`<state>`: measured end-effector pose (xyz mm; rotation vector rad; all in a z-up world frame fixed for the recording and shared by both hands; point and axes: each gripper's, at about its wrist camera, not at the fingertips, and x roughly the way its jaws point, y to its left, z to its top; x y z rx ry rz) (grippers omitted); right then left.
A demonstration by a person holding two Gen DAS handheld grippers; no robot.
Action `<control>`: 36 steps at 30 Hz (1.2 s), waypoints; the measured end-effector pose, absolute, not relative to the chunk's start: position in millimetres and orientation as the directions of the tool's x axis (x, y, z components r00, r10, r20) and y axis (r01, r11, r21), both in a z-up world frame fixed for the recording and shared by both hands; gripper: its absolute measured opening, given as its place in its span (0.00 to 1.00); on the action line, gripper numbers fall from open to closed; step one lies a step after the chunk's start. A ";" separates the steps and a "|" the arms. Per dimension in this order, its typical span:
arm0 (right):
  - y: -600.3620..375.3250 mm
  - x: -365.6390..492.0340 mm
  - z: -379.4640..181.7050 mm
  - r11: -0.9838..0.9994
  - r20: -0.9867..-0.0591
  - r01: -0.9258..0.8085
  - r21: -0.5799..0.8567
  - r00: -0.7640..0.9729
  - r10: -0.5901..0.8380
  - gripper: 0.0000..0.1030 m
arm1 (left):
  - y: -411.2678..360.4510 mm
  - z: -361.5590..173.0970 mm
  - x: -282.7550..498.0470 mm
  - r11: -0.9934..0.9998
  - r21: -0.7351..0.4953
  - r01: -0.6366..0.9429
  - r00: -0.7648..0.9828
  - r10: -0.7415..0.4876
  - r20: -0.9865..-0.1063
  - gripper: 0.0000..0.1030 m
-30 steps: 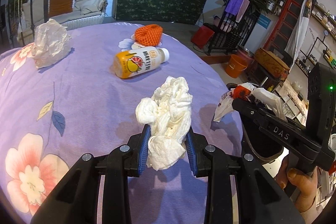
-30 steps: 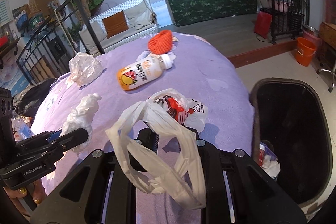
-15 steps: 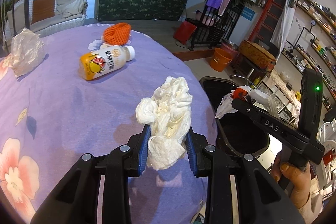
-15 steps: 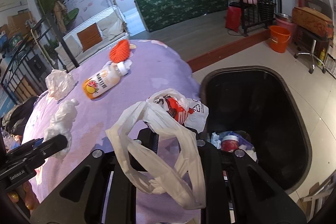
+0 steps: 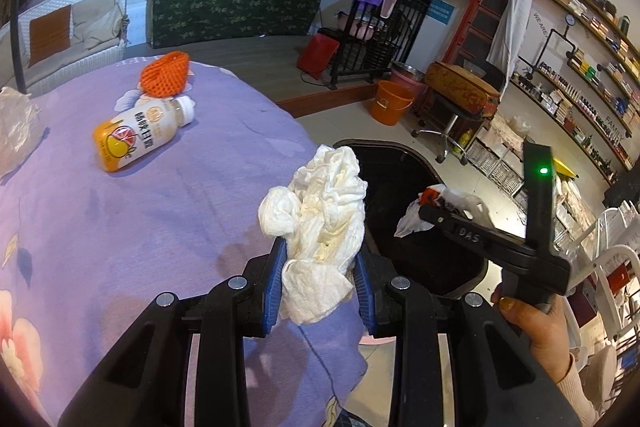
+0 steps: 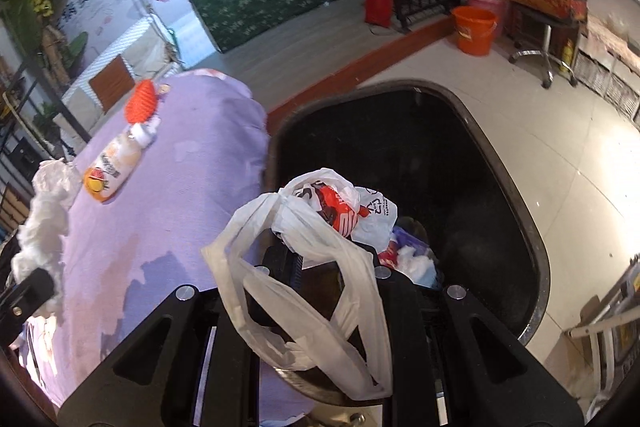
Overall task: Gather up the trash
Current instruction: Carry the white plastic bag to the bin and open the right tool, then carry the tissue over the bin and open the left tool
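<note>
My left gripper (image 5: 318,267) is shut on a crumpled white tissue wad (image 5: 320,215), held over the edge of the purple table (image 5: 120,227), beside the black trash bin (image 5: 424,259). My right gripper (image 6: 336,263) is shut on a white plastic bag with red print (image 6: 320,223), held above the bin's open mouth (image 6: 420,155). The bin holds some trash at its bottom (image 6: 412,259). The right gripper with its bag shows in the left wrist view (image 5: 440,207). The tissue wad also shows in the right wrist view (image 6: 40,227).
On the table lie an orange juice bottle (image 5: 140,135), an orange foam net (image 5: 164,79) and a crumpled clear wrapper (image 5: 16,131). An orange bucket (image 5: 390,103), a stool and shelves stand on the floor beyond the bin.
Both grippers have moved right, off the table's middle toward the bin. The right gripper with the bag is now over the bin's mouth. Both grips are unchanged.
</note>
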<state>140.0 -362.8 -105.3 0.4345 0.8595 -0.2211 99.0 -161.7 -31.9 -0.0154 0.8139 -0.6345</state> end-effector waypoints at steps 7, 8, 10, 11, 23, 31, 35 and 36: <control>-383.0 150.5 -141.0 0.842 -0.825 0.442 0.309 0.566 0.005 0.22 | -183.5 -36.5 96.0 0.793 -0.240 0.560 0.483 -0.548 -0.682 0.30; -384.0 150.8 -144.9 0.839 -0.828 0.448 0.310 0.561 0.007 0.37 | -186.2 -37.1 95.6 0.790 -0.238 0.565 0.480 -0.550 -0.684 0.30; -386.2 149.2 -149.8 0.830 -0.828 0.463 0.311 0.560 -0.001 0.66 | -191.1 -38.2 93.0 0.786 -0.235 0.572 0.473 -0.550 -0.688 0.30; -386.5 147.4 -150.3 0.829 -0.824 0.464 0.311 0.567 -0.008 0.71 | -193.0 -39.3 92.5 0.784 -0.234 0.575 0.469 -0.551 -0.690 0.30; -404.7 123.9 -129.1 0.820 -0.793 0.505 0.269 0.600 -0.109 0.78 | -224.2 -50.0 88.2 0.751 -0.227 0.620 0.415 -0.559 -0.718 0.30; -423.1 99.6 -115.9 0.796 -0.777 0.543 0.267 0.610 -0.155 0.82 | -259.7 -60.0 87.8 0.719 -0.222 0.658 0.363 -0.562 -0.743 0.30; -427.5 90.4 -110.9 0.793 -0.771 0.551 0.258 0.612 -0.175 0.83 | -272.6 -66.1 90.1 0.706 -0.229 0.670 0.333 -0.562 -0.757 0.30; -428.2 89.6 -109.9 0.793 -0.770 0.554 0.254 0.612 -0.181 0.84 | -277.4 -68.2 89.9 0.701 -0.230 0.675 0.322 -0.561 -0.762 0.30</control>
